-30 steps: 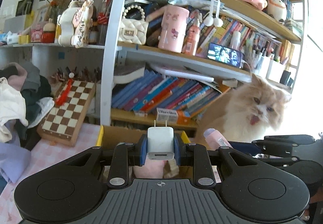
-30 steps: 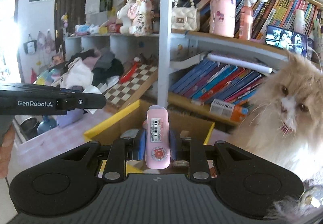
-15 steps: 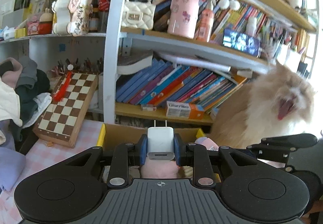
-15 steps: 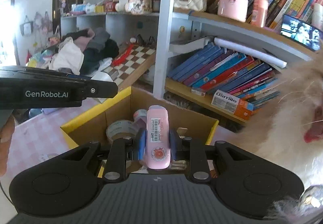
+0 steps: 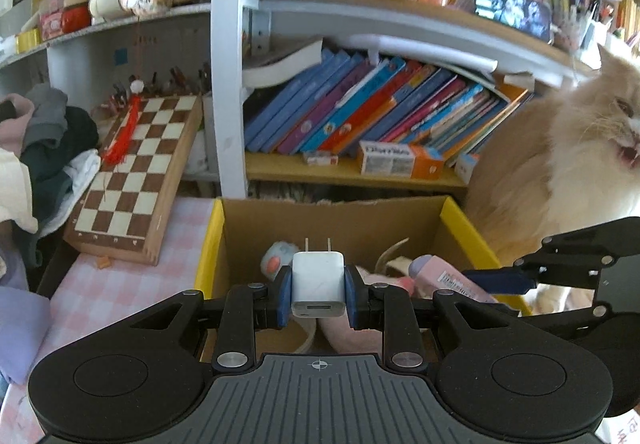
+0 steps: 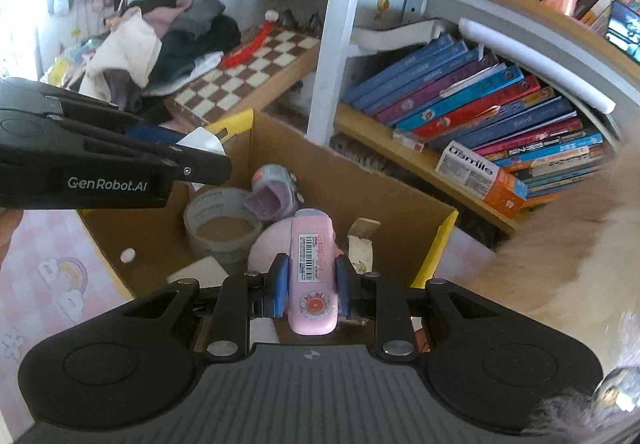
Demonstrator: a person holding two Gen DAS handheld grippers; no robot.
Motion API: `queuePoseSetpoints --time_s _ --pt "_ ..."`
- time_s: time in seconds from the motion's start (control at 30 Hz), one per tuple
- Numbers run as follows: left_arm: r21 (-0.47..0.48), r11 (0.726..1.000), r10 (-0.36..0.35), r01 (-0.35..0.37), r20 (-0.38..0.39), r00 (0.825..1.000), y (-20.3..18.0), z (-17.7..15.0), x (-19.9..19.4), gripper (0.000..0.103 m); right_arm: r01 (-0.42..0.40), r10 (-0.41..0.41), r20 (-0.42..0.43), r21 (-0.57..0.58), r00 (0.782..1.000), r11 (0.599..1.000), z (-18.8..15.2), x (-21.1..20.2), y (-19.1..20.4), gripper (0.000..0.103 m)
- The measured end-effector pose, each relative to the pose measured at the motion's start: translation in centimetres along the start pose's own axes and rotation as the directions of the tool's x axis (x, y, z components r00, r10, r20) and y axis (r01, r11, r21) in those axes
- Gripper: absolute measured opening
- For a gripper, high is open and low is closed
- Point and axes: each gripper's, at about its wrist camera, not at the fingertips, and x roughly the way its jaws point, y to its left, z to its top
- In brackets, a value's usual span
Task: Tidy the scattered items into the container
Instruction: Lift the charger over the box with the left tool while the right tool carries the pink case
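My left gripper (image 5: pixel 318 294) is shut on a white plug charger (image 5: pixel 318 282), prongs up, held over the open cardboard box (image 5: pixel 340 220) with yellow flaps. My right gripper (image 6: pixel 313 282) is shut on a pink case (image 6: pixel 312 268) with a barcode label, also above the box (image 6: pixel 360 184). In the left wrist view the right gripper (image 5: pixel 508 280) comes in from the right with the pink case (image 5: pixel 444 276). In the right wrist view the left gripper (image 6: pixel 204 148) reaches in from the left with the charger (image 6: pixel 202 142). Inside the box lie a tape roll (image 6: pixel 222 228), a small grey-purple toy (image 6: pixel 276 190) and a pink round thing.
A fluffy cream cat (image 5: pixel 572 164) sits right beside the box, mouth open. Behind the box stands a bookshelf (image 5: pixel 360 116) with slanted books. A chessboard (image 5: pixel 136 172) leans at the left, next to a heap of clothes (image 5: pixel 44 140). The table has a pink checked cloth (image 5: pixel 120 292).
Both grippers have sunk and moved forward over the box, still holding their items. The inside of the box has come into view. The cat has drifted toward the right edge.
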Motion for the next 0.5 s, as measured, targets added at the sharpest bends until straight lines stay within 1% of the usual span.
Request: queuePoseSetpoints --time_s 0.3,0.5 --pt "0.019 1.000 0.013 -0.012 -0.071 0.997 0.3 -0.6 2.0 0.025 -0.031 0.029 -0.060 -0.043 0.998 0.999 0.1 2.4 -0.1 0.023" --pt "0.044 0.999 0.015 -0.010 -0.121 0.993 0.2 -1.2 3.0 0.025 -0.059 0.055 -0.096 -0.042 0.994 0.997 -0.1 3.8 -0.2 0.023"
